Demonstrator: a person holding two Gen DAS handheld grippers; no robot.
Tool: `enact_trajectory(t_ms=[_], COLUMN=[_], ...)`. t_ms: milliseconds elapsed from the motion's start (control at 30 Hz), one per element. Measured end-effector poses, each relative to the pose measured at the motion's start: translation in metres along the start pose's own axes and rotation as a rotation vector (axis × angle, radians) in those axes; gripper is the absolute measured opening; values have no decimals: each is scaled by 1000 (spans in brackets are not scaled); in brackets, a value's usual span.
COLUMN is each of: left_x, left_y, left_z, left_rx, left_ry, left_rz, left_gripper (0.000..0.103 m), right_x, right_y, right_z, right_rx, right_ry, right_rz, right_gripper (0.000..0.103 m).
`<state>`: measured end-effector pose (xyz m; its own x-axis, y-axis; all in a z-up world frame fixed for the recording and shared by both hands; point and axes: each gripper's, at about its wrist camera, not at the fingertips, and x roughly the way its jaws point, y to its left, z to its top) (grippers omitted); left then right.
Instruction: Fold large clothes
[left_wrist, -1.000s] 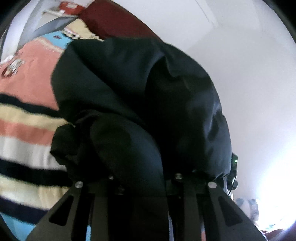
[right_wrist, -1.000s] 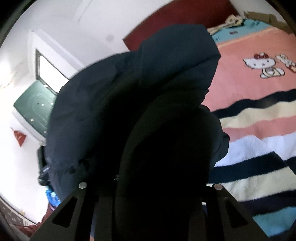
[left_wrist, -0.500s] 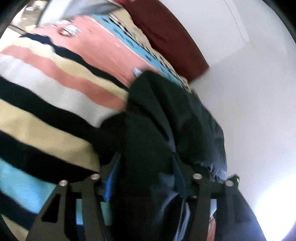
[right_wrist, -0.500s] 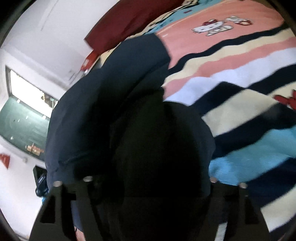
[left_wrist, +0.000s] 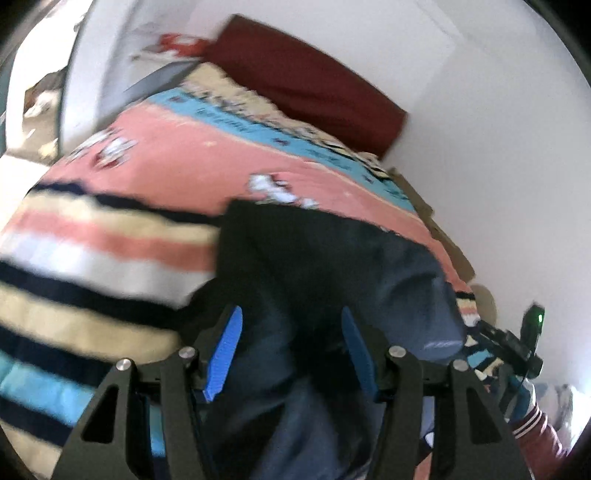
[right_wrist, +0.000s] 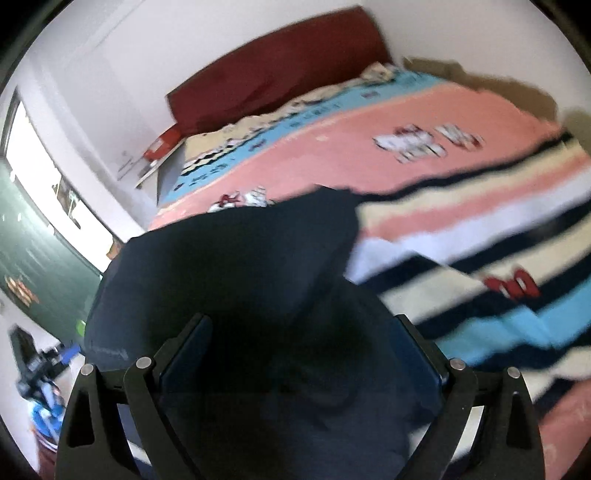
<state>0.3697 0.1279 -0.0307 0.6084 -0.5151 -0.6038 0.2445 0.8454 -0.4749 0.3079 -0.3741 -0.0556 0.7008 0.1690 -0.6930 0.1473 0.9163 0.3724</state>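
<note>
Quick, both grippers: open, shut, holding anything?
Left gripper: open, dark navy fabric garment loose between jaws.
Right gripper: jaws opening, same garment between them.

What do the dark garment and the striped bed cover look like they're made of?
Dark garment: probably a smooth, thin woven synthetic, matte with a faint sheen; it puffs and folds in broad soft creases. Striped bed cover: looks like soft fleece or plush, with a matte surface and no shine, though blur hides the texture.

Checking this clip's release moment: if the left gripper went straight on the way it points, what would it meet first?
Probably the dark navy garment lying between the left gripper's open jaws; the striped bed blanket is beneath, though depth is unclear.
</note>
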Motion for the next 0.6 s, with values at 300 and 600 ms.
enact_trajectory(t_ms=[300,600], left_x=[118,166], left_y=[-49,-8], left_z=[16,29], left_rx=[108,11], left_ry=[67,96], left_rz=[94,127], left_gripper=[55,61], right_x=[79,134], right_y=[53,1], right_z=[11,32], right_rx=[-127,45], right_ry=[-52,-26], right_rz=[-7,101], right_gripper=[98,102])
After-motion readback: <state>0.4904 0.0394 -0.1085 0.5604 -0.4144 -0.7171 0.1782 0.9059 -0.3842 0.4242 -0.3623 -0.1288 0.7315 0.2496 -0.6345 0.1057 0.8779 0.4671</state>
